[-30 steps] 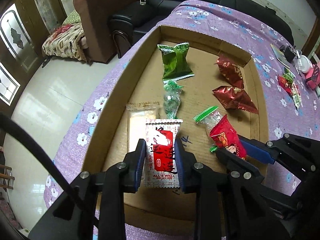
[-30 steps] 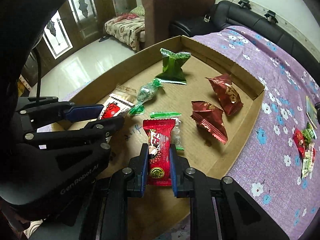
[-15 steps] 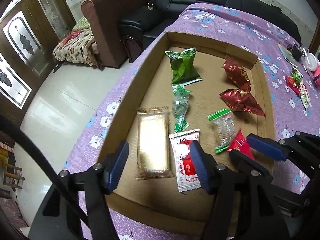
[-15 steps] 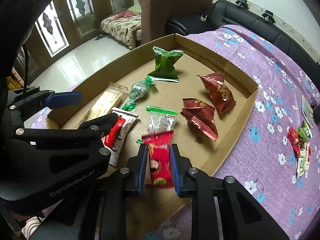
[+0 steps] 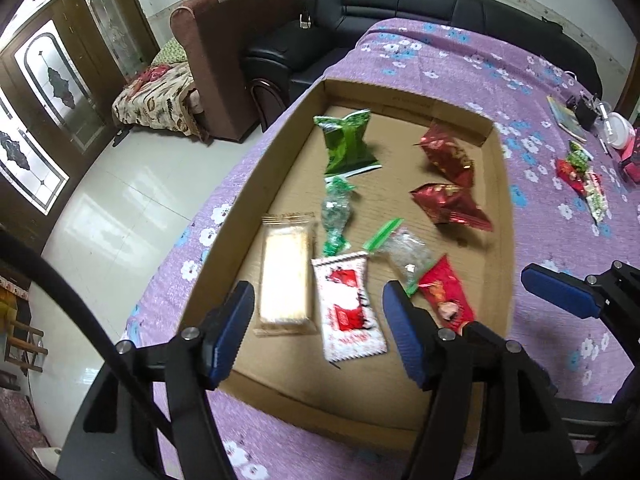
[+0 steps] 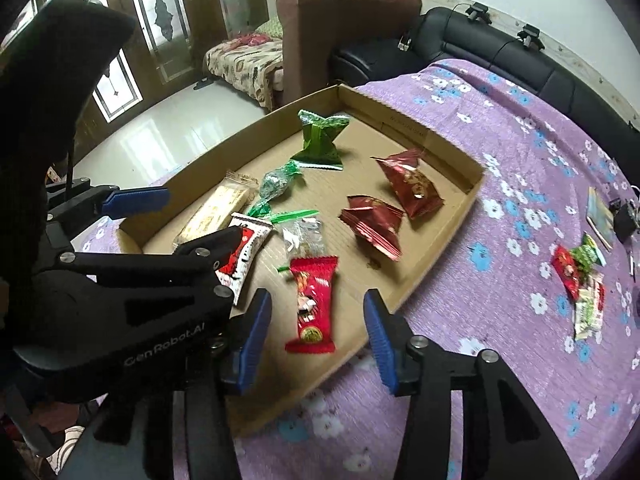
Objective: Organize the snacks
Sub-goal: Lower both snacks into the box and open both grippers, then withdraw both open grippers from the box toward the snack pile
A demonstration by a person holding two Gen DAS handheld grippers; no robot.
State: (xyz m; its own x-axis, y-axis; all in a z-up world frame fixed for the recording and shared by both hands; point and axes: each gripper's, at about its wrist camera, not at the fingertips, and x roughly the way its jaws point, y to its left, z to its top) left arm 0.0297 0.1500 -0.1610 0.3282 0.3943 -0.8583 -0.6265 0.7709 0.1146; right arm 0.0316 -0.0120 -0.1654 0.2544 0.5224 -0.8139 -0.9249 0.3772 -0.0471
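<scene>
A shallow cardboard tray point(image 5: 248, 184) lies on the purple flowered cloth. My left gripper point(image 5: 317, 296) is open, lifted above a white-and-red packet point(image 5: 348, 312) that lies flat on the tray floor beside a pale biscuit bar point(image 5: 284, 276). My right gripper point(image 6: 316, 300) has its jaws opening. A red packet point(image 6: 314, 304) lies on the tray floor between them, and the pads are clear of it. Further in lie a clear zip bag point(image 5: 404, 252), a green twisted candy point(image 5: 336, 216), a green bag point(image 5: 346, 144) and two dark red bags point(image 5: 448, 204).
A small heap of loose snacks point(image 6: 580, 280) lies on the cloth to the right of the tray, with a book point(image 6: 600, 216) beyond it. The table's left edge drops to a tiled floor point(image 5: 100, 220). A black sofa point(image 5: 400, 4) stands behind.
Both grippers have let go of their packets, opened and risen back from the tray. The white-and-red packet and the red packet now lie on the tray floor.
</scene>
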